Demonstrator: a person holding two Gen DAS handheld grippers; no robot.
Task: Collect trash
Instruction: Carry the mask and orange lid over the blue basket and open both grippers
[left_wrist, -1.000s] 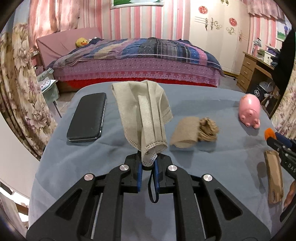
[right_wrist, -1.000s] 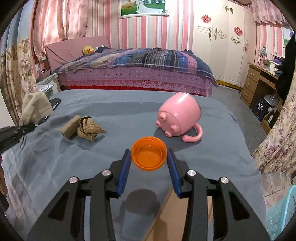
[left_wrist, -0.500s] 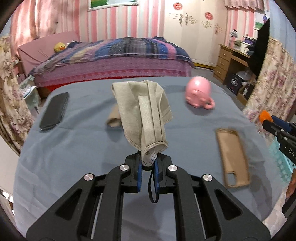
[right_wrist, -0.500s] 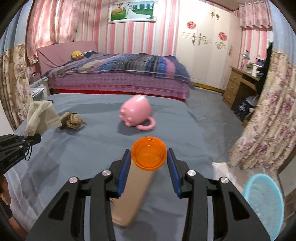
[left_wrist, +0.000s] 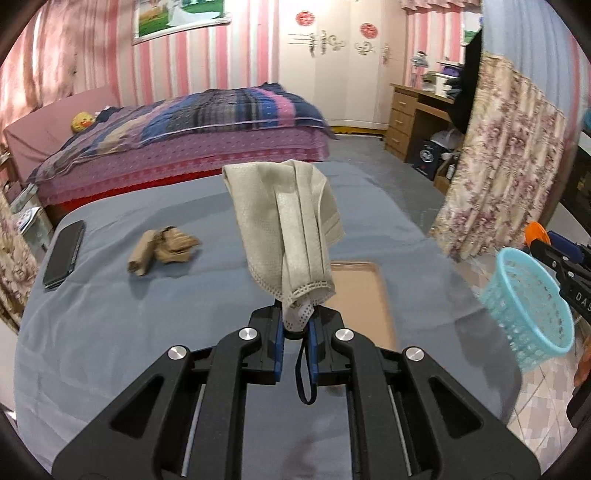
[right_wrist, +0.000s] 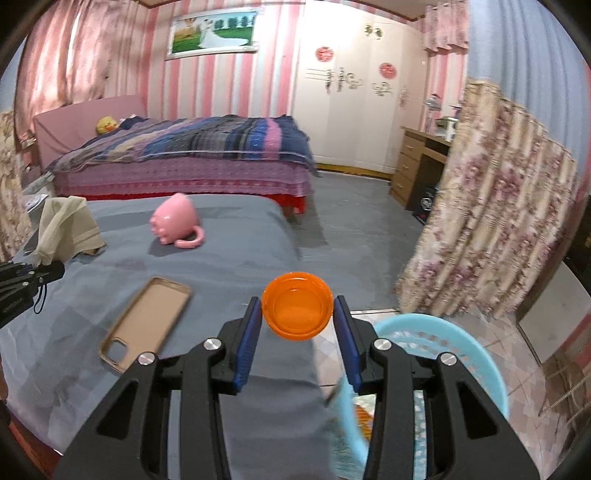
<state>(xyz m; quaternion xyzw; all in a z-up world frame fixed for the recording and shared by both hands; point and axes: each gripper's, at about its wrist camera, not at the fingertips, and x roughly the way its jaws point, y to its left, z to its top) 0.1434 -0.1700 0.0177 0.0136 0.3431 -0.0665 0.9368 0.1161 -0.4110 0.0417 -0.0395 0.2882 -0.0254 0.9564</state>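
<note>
White letters "DAS" show on the black body of the right gripper (left_wrist: 576, 295), cut off by the frame edge. Nothing else is legible; the red wardrobe decorations (right_wrist: 323, 54) are too small to read.

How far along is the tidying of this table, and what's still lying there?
Partly done. In hand: the left tool is shut on a used face mask, and the right tool on an orange lid, beside the blue basket. Something orange already lies in that basket. Left on the table: crumpled brown paper.
</note>
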